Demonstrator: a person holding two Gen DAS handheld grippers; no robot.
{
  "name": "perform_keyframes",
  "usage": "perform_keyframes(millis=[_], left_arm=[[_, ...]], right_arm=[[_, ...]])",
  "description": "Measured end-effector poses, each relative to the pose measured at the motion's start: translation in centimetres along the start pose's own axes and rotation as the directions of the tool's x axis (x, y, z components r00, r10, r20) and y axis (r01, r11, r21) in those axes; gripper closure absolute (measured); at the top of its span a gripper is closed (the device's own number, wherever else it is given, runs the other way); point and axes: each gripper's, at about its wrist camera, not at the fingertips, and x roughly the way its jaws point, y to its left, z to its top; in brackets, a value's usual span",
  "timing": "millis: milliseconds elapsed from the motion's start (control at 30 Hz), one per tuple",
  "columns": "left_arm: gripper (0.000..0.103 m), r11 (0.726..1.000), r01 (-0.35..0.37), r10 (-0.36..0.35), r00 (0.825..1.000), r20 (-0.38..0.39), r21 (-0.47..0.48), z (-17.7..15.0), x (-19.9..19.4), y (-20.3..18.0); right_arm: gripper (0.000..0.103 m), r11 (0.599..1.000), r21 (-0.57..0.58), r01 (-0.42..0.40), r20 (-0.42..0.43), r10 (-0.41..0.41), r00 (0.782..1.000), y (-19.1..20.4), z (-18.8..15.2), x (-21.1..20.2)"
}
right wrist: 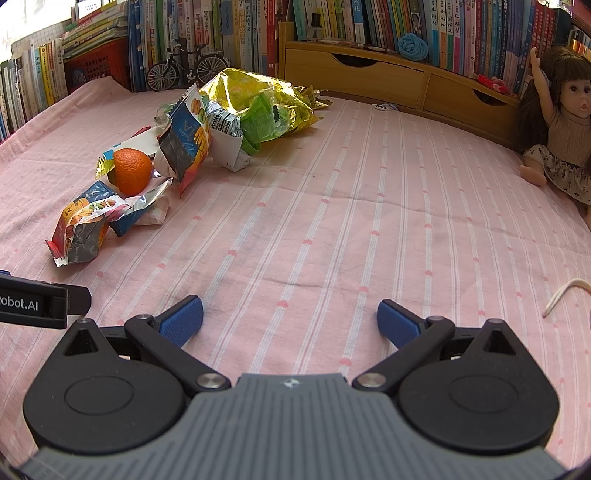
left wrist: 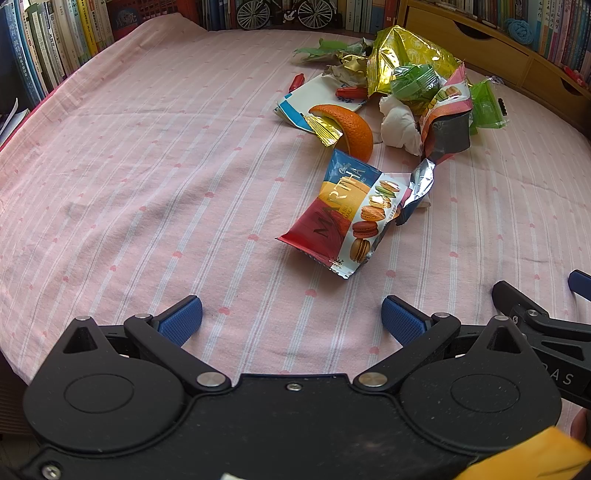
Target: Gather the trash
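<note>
Both the left gripper and the right gripper are held spread and empty, low over the pink cloth, probably so that the nearest macaron wrapper can be reached first.

Pink striped cloth with small pink dots is covering the whole work surface ahead. Packed bookshelves are running along the far edge, continuing round the left side. Wooden drawer unit is sitting ahead-right under the books. Model bicycle is standing against the books ahead-left. Daylight is coming in from upper left.
</note>
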Motion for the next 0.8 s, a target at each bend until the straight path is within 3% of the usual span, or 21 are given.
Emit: perform_keyframes(millis=[800], left_arm=[[0.0, 1.0, -0.003, 0.003, 1.0, 0.006, -0.007, -0.09, -0.01, 0.01]], right_arm=[[0.0, 1.0, 0.003, -0.01, 0.025, 0.01, 1.0, -0.14, -0.45, -0.15]])
